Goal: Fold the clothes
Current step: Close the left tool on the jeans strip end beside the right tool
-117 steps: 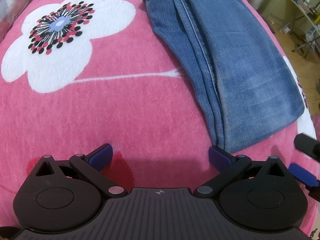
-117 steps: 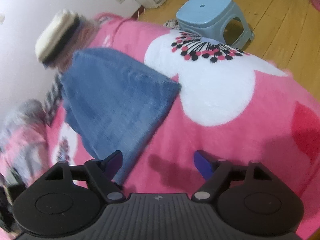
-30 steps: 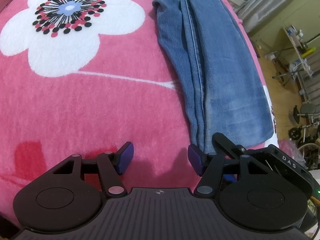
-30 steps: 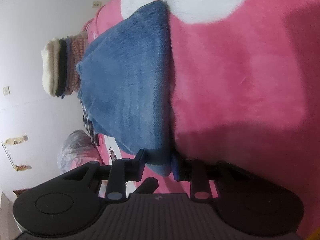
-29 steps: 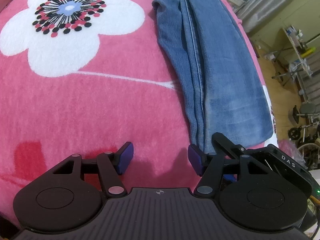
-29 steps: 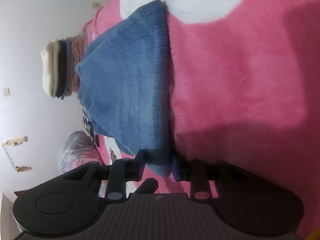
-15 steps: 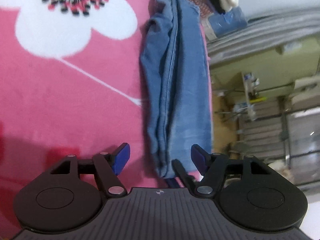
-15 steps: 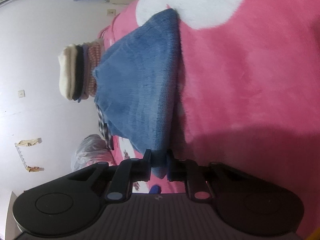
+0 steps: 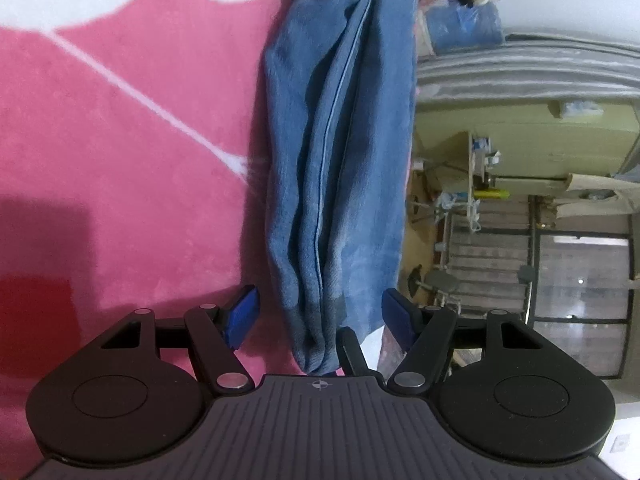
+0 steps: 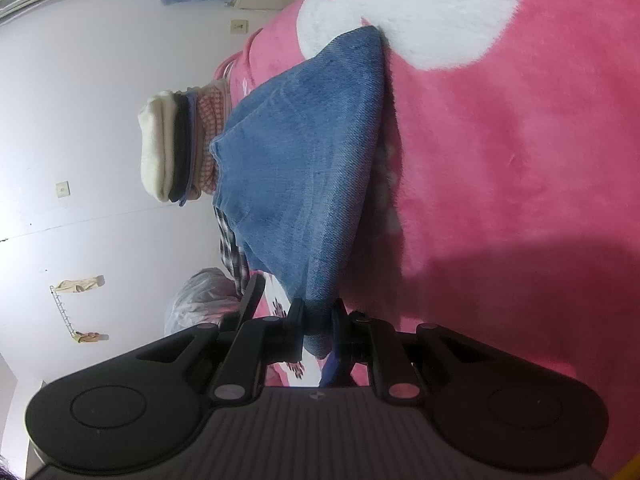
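Observation:
A pair of blue jeans (image 9: pixel 340 140), folded lengthwise, lies on a pink blanket (image 9: pixel 120 160) with white flowers. My left gripper (image 9: pixel 320 316) is open and straddles the near end of the jeans. Its blue pads (image 9: pixel 242 316) stand clear of the cloth on both sides. In the right wrist view the jeans (image 10: pixel 308 160) rise in a tented sheet off the blanket (image 10: pixel 500 160). My right gripper (image 10: pixel 319 316) is shut on their near corner. A black finger of the other gripper shows beside the cloth in each view.
A stack of folded clothes (image 10: pixel 176 152) sits behind the far end of the jeans, against a white wall. A clear plastic bag (image 10: pixel 200 300) lies on the bed. The bed's edge runs along the jeans, with a cluttered desk (image 9: pixel 500 184) beyond it.
My left gripper has rolled and slid over to the jeans' end, which now lies between its jaws. My right gripper has closed tight on the jeans' corner.

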A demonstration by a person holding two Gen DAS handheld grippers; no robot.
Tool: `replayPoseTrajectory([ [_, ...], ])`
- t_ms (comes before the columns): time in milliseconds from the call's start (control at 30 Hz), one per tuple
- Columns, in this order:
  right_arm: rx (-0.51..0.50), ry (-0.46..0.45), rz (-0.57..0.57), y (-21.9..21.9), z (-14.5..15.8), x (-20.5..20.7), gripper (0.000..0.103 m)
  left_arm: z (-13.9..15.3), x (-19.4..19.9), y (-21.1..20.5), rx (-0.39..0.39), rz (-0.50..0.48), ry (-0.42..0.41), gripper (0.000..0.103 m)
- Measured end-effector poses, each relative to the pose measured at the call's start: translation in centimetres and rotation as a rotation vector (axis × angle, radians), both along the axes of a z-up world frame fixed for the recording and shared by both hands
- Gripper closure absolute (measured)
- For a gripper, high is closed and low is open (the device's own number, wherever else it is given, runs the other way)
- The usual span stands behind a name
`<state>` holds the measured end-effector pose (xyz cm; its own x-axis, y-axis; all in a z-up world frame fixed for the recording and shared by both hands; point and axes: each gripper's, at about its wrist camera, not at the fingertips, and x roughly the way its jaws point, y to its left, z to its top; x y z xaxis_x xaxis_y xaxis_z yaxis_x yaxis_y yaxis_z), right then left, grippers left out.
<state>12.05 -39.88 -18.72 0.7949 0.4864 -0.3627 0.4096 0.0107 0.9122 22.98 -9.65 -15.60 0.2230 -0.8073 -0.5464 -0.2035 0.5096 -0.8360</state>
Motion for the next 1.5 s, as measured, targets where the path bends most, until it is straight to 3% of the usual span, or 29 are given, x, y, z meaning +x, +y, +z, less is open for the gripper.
replayPoseTrajectory([
  [100,-0.002,-0.003,0.001,0.0,0.1,-0.1,0.089,-0.4,0.3,-0.8,0.004,-0.021,0.014,0.038],
  [300,-0.049,0.016,0.070,-0.4,0.9,0.1,0.085,-0.8,0.8,-1.6,0.024,-0.056,0.029,0.056],
  [433,-0.094,0.029,0.081,-2.1,2.0,-1.5,0.083,-0.9,0.6,-1.5,0.019,-0.059,0.031,0.058],
  [600,-0.170,0.062,-0.057,-6.5,2.3,-3.8,0.073,-1.0,0.2,-1.9,0.025,-0.062,0.037,0.052],
  [700,-0.182,0.075,-0.096,-8.4,1.8,-3.1,0.064,-0.8,0.2,-2.0,0.030,-0.059,0.043,0.052],
  [833,-0.191,0.080,-0.047,-9.5,1.1,-0.5,0.059,-0.6,0.0,-2.3,0.077,-0.093,0.003,0.061],
  [933,-0.183,0.099,-0.002,-9.6,0.2,1.2,0.059,-0.8,-0.2,-2.0,0.075,-0.098,0.005,0.062],
  [1300,-0.152,0.017,0.010,-9.6,-0.5,3.8,0.062,-0.7,-0.2,-2.4,0.076,-0.135,-0.010,0.060],
  [1467,-0.145,0.010,0.025,-9.2,-1.0,4.0,0.075,-0.7,-0.9,-2.1,0.115,-0.158,-0.038,0.062],
  [1500,-0.146,0.019,0.023,-9.1,-1.2,4.3,0.082,-0.5,-0.9,-2.2,0.133,-0.162,-0.040,0.068],
])
